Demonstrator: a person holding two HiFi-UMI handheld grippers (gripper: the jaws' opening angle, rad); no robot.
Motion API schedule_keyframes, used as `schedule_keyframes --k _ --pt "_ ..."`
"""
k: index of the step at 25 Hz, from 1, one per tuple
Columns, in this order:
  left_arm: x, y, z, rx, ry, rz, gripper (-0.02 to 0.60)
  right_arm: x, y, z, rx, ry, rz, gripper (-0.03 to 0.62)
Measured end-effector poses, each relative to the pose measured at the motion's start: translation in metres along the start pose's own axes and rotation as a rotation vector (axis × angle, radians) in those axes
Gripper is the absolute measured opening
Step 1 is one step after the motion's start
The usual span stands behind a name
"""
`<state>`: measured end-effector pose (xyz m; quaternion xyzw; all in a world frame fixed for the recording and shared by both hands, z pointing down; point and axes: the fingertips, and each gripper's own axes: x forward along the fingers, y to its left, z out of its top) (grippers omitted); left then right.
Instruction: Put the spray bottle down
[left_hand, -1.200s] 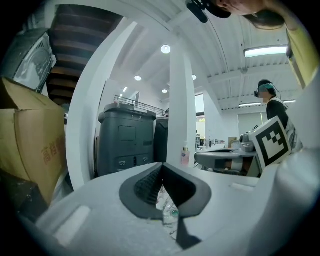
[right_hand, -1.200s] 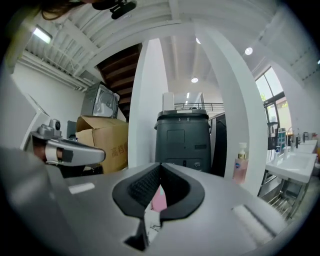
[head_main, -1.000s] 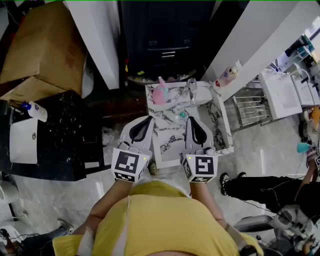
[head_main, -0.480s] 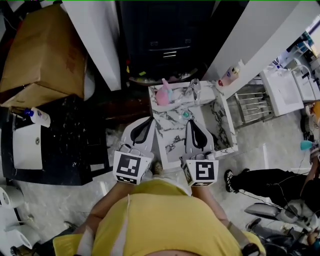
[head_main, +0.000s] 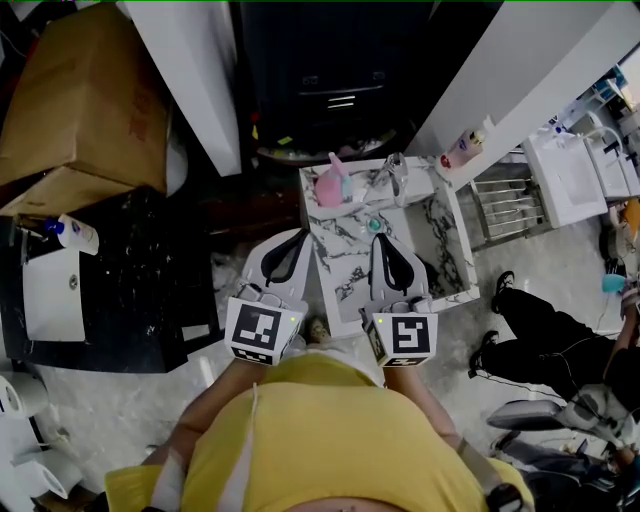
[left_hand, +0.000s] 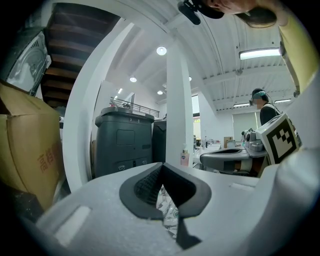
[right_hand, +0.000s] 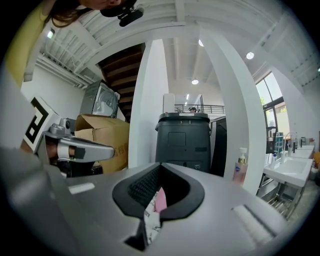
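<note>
left gripper (head_main: 303, 236): I read its jaws as pressed together at the tips with nothing between them. It hangs over the left edge of the table (head_main: 452, 262), pointing close to level.
right gripper (head_main: 383, 238): jaws closed tip to tip and empty. It sits above the marble top, side by side with the left one.
spray bottle (head_main: 331, 186): pink, upright on the table's far left corner, apart from both grippers. In the right gripper view I catch a strip of its pink (right_hand: 160, 201) through the slit under the jaws.
other things on the table: a small teal thing (head_main: 374, 226) lies between the bottle and the right gripper's tip. A clear thing (head_main: 392, 175) stands just beside the bottle; I cannot tell what it is.
around the table: a cardboard box (head_main: 85, 95) at the far left, a dark cabinet (head_main: 335, 70) behind the table, a pump bottle (head_main: 462, 150) on the white ledge to the right.
person: my operator's yellow shirt (head_main: 320, 440) fills the bottom of the head view.
</note>
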<state>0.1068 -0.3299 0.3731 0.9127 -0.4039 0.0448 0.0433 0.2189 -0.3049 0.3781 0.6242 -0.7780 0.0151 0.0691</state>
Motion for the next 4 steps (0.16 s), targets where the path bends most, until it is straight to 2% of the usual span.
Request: schedule_keyframes --k 4 --pt "0.0036 0.0063 0.0007 0.002 -0.001 -0.006 0.000 0.0085 0.0021 0.0006 -0.003 0.000 0.001 0.000"
